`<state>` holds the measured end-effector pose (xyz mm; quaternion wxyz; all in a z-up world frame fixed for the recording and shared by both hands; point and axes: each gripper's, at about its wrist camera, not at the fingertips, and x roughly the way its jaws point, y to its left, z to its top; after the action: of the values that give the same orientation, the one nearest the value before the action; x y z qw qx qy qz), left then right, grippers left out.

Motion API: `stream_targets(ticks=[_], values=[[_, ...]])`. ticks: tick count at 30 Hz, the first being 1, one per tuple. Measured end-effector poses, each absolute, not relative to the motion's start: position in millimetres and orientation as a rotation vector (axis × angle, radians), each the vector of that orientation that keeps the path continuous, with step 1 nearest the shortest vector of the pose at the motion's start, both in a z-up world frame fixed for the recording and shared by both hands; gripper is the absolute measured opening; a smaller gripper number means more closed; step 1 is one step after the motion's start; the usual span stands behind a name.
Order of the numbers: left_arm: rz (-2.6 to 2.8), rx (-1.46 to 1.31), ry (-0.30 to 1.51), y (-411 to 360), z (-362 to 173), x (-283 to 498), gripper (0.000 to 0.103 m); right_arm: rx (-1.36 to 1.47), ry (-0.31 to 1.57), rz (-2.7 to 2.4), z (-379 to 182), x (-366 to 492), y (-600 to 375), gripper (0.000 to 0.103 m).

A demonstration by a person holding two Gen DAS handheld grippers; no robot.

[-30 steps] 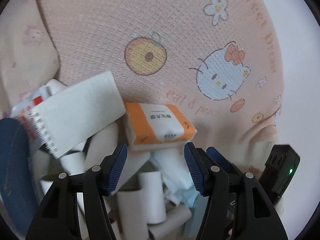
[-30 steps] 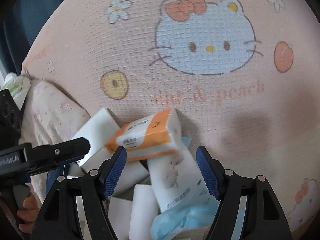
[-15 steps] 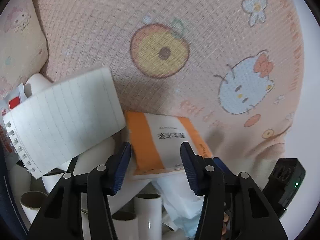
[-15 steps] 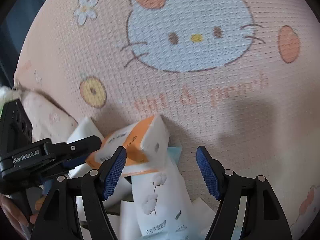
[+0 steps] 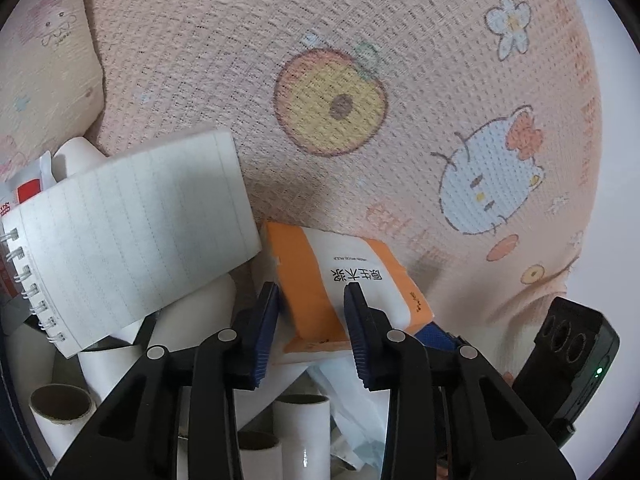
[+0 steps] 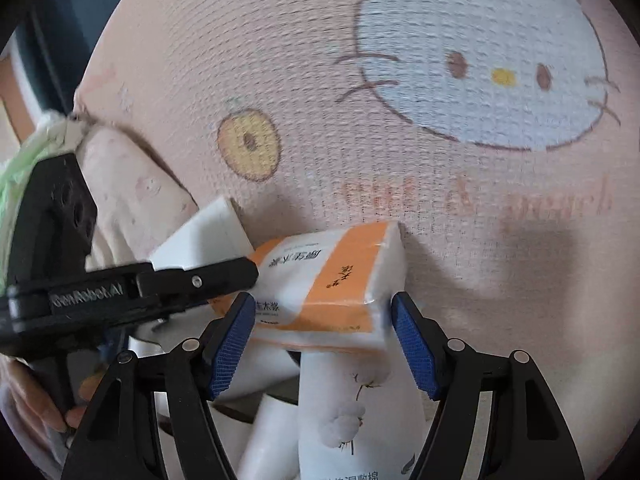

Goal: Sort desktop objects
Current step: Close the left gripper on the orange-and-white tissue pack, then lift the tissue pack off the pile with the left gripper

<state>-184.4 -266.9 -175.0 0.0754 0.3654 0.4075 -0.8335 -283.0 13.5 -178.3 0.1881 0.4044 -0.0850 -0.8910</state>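
Orange tissue pack (image 5: 352,280) sits between left gripper (image 5: 312,312) pads, jaws just closing, contact unclear; right gripper (image 6: 324,332) spread wide around it, both angled down.

The orange tissue pack (image 5: 352,276) bears Chinese characters, seemingly "原生木浆". The left tool (image 6: 120,292) reads "GenRobot.AI", blurred. The pink cloth (image 6: 440,168) shows blurred lettering, maybe "peach".

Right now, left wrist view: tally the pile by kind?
Orange tissue pack: 1
Spiral notepad: 1
Cardboard tubes with an open end showing: 3
Total: 5; the rest of the pile is too hidden to count.
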Motion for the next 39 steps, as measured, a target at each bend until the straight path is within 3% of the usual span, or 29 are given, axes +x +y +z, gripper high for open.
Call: stream_targets(ticks=[13,19,24,33,39], values=[[-2.614,0.981,1.173,-248.7,-140.2,-147.8,0.037,1.075,0.018,-2.546,-146.3,-245.0,-10.8,0.069],[-2.718,0.943,1.073,-232.9,-116.6,-121.5,0.037,1.036,-0.020,-2.582,-125.1,-208.7,-4.4,0.069],[-2.794,0.946,0.998,-212.8,-103.4,-97.0,0.037,1.003,0.082,-2.624,-109.9,-169.5,-7.8,0.069],[-2.873,0.986,0.820,-178.3,-88.9,-49.8,0.037,1.019,0.173,-2.628,-108.4,-108.0,-21.0,0.069],[-2.866,1.101,0.792,-153.0,-109.9,-32.1,0.037,1.051,0.238,-2.620,-129.2,-73.8,-19.9,0.069]])
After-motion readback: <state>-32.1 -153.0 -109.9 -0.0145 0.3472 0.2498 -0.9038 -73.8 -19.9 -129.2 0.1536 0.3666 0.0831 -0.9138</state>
